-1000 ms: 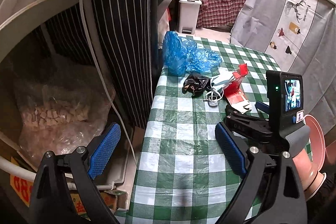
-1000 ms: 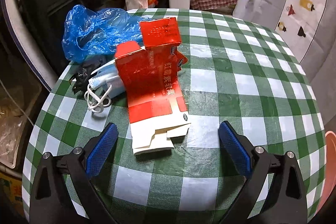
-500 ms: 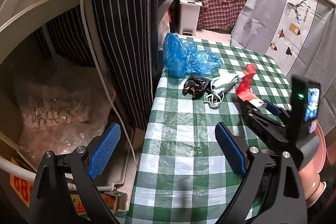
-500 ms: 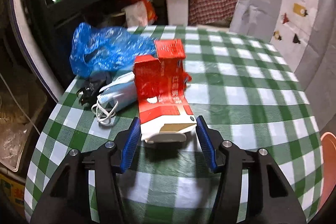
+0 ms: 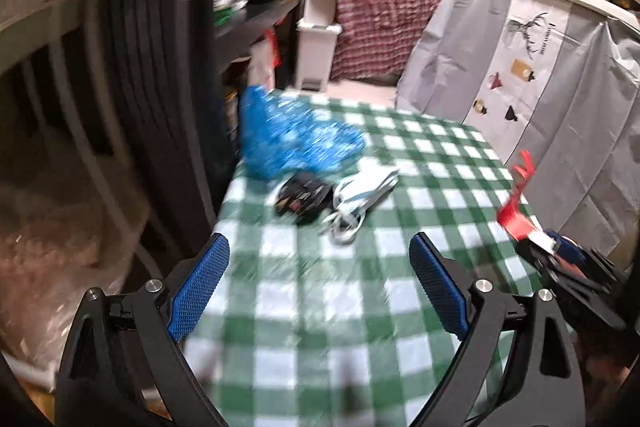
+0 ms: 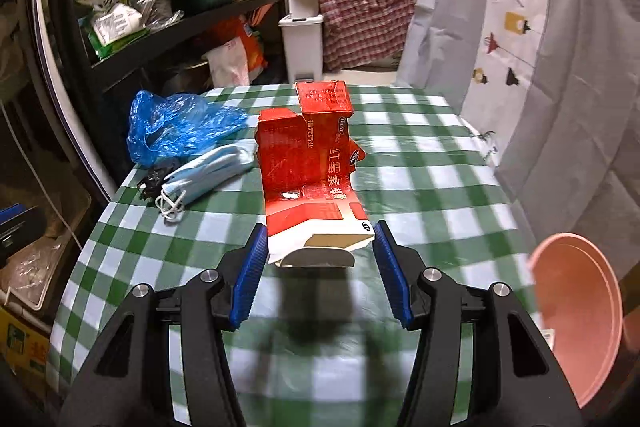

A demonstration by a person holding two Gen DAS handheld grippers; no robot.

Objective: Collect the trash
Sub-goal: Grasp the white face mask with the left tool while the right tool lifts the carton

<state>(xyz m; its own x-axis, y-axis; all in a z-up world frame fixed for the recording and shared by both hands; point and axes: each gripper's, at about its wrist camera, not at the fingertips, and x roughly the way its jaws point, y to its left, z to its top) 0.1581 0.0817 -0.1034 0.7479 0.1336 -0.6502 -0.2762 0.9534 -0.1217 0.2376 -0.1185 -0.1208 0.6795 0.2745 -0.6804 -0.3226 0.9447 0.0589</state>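
Red flattened cardboard carton (image 6: pixel 310 171) clamped between right gripper (image 6: pixel 319 269) jaws; left gripper (image 5: pixel 318 289) jaws spread, empty.

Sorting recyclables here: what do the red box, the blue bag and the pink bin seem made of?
Red box: thin glossy printed cardboard, with torn, creased flaps. Blue bag: thin crinkled translucent plastic film. Pink bin: probably smooth matte moulded plastic.

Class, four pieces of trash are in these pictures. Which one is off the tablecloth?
The red carton, clamped in the right gripper above its shadow. The blue bag, face masks and black wrapper lie on the cloth.
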